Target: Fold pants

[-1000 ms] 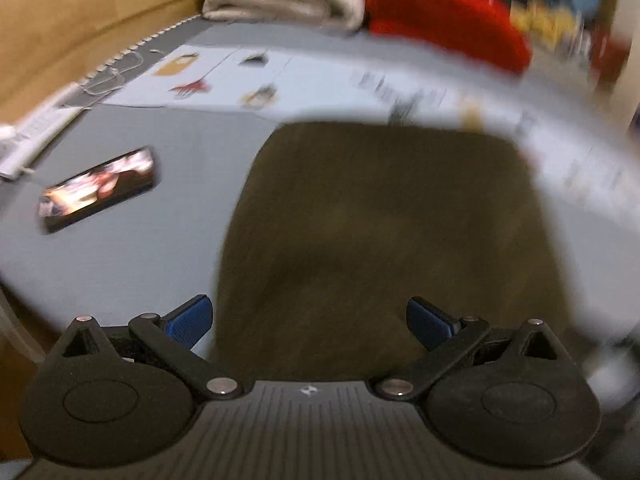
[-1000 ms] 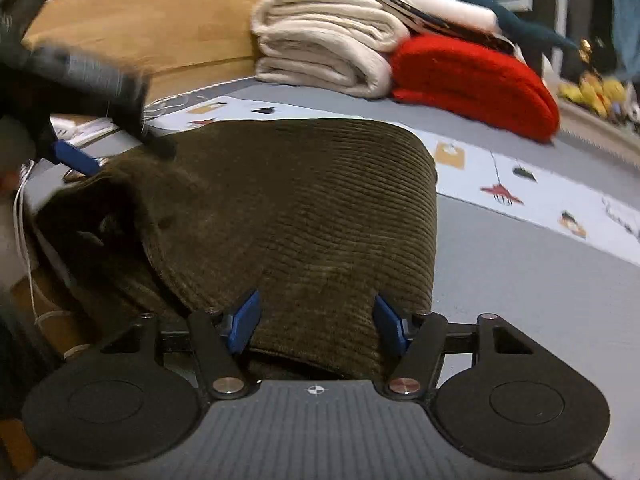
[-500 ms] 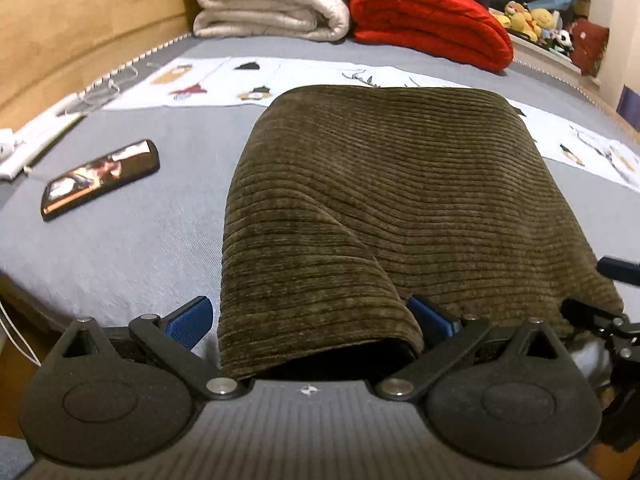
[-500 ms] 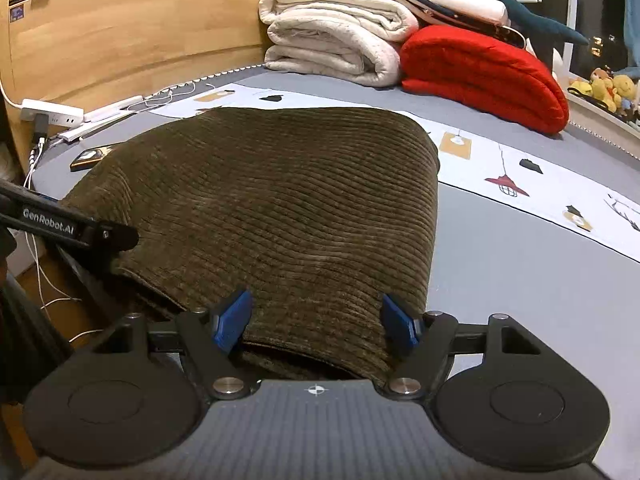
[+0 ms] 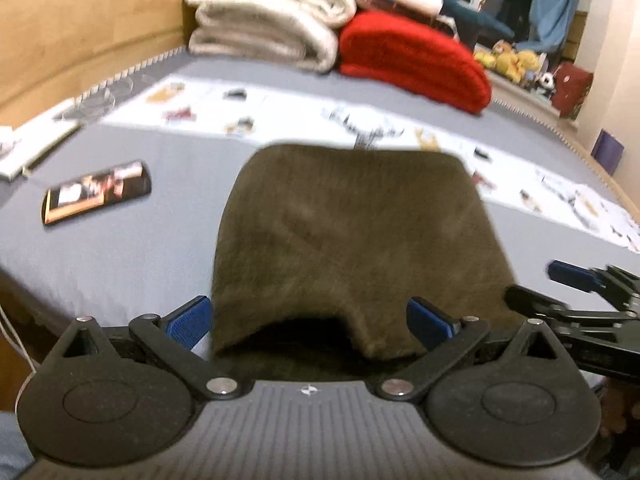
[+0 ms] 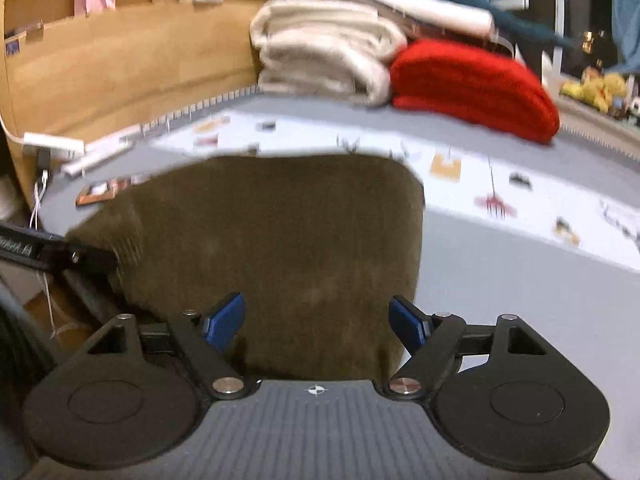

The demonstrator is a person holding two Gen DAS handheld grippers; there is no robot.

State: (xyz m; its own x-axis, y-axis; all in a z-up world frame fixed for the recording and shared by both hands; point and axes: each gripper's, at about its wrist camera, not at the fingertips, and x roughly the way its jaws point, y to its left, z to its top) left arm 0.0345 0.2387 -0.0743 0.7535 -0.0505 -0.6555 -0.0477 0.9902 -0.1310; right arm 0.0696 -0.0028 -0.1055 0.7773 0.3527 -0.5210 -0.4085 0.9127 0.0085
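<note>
A grey bed (image 5: 120,256) carries folded brown pants (image 5: 352,232) and a phone (image 5: 96,192) beside them. Cream blankets (image 5: 272,16) and a red blanket (image 5: 412,60) sit at its far end.

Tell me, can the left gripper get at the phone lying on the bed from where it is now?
Probably yes. The left gripper is open and grips nothing, and only bare grey sheet lies between it and the phone off to its left; the folded pants sit aside.

Folded pants (image 5: 352,240) fill bed (image 5: 120,256) centre. Bare sheet either side: phone (image 5: 96,192) blocks left, nr edge. Blanket stack (image 5: 272,28) and red blanket (image 5: 412,60) block far end w/ wooden headboard (image 6: 132,64).
</note>
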